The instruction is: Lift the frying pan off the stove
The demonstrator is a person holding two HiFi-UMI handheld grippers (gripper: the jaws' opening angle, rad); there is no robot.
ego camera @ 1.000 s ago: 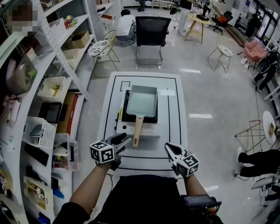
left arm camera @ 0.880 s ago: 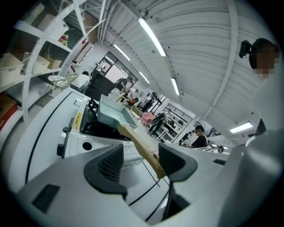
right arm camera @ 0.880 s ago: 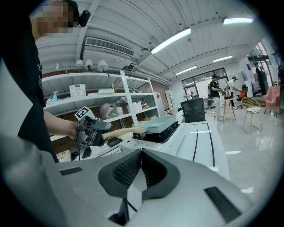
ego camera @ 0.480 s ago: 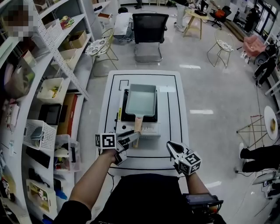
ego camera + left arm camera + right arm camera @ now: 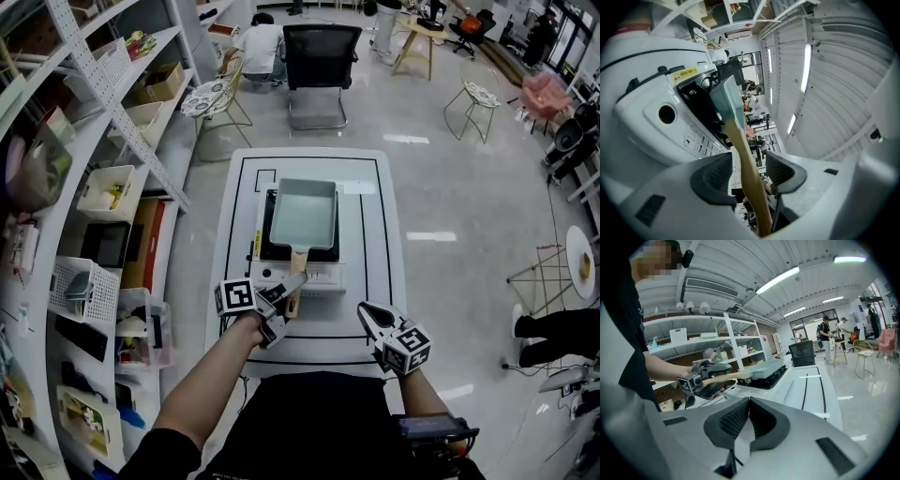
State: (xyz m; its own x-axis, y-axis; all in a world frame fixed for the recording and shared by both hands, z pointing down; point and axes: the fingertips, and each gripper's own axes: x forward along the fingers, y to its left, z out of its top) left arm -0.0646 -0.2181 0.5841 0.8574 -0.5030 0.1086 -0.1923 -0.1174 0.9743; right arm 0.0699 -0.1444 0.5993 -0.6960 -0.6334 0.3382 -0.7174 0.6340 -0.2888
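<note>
A pale blue-green rectangular frying pan (image 5: 303, 214) sits on a white portable stove (image 5: 319, 277), its wooden handle (image 5: 296, 270) pointing toward me. My left gripper (image 5: 286, 295) has its jaws on either side of the handle's end. In the left gripper view the handle (image 5: 740, 150) runs between the pads with a gap on each side, and the jaws are closing. The pan (image 5: 725, 96) still rests on the stove (image 5: 656, 117). My right gripper (image 5: 364, 314) hovers over the table's near right, shut and empty (image 5: 749, 401).
The stove stands on a white table (image 5: 375, 309) marked with black lines. Shelving (image 5: 112, 187) with bins runs along the left. A black office chair (image 5: 319, 56) stands beyond the table's far end. People are in the background.
My left gripper has moved forward and right from the table's near edge up to the pan handle, and its jaws now straddle the handle. The right gripper has barely moved.
</note>
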